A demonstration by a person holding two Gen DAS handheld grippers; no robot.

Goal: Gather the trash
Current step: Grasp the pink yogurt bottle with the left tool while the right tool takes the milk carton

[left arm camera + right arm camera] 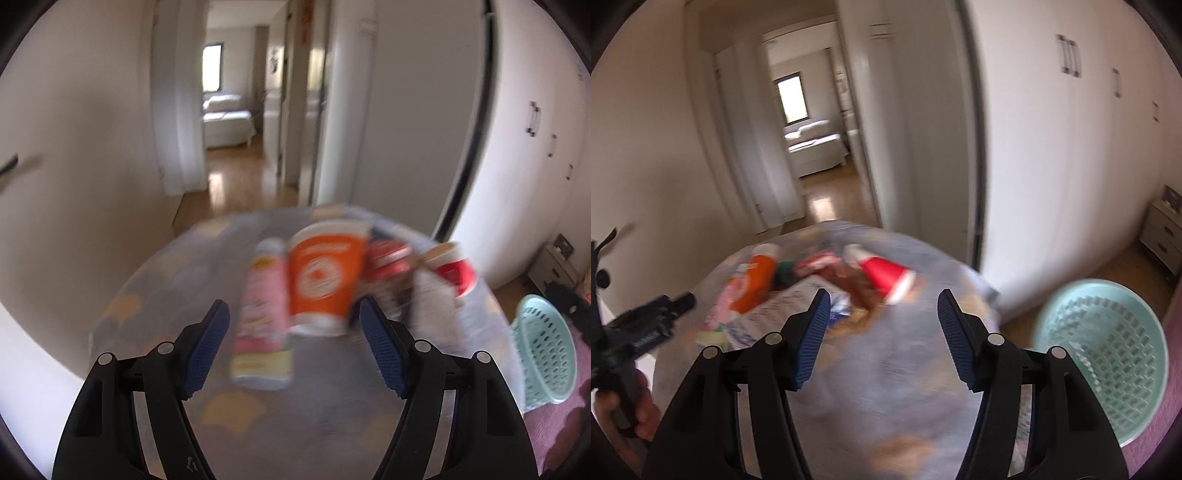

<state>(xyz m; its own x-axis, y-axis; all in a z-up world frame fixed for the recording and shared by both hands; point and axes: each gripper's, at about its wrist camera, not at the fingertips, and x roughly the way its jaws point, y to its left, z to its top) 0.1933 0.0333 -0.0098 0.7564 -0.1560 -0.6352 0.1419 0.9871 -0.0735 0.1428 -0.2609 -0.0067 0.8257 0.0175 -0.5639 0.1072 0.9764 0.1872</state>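
Left gripper [293, 345], fingers apart and empty, faces the pink packet [263, 321] lying lengthwise just ahead near the table's [155, 280] middle, orange cup [325, 277] touching behind it; right gripper [882, 338], likewise spread, stands farther off, basket [1108, 354] beside the table's right edge.

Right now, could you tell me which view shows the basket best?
The right wrist view: the mint basket shows its whole open mouth and lattice inside. The left wrist view catches it only at the right edge, seen side-on.
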